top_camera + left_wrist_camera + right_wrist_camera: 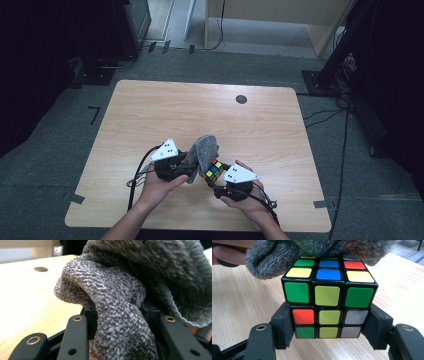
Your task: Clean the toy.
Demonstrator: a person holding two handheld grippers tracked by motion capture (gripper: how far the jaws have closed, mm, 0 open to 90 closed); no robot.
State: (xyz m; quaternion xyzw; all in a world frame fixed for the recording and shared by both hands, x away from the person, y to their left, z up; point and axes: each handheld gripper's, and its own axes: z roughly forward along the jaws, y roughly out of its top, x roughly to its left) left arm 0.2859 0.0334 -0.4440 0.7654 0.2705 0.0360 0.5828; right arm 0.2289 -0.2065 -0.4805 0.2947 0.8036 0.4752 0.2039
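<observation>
The left gripper (192, 167) pinched the grey cloth (205, 149). At its three o'clock, the right gripper (218, 176) clamped the puzzle cube (329, 297), cloth touching its top.

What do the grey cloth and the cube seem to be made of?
The grey cloth looks like soft looped terry or microfibre, matt: small loops and a fuzzy pile show in the left gripper view. The cube looks like hard black plastic with glossy coloured tiles: its edges are smooth and reflect light. Whether the tiles are stickers or plastic, I cannot tell.
</observation>
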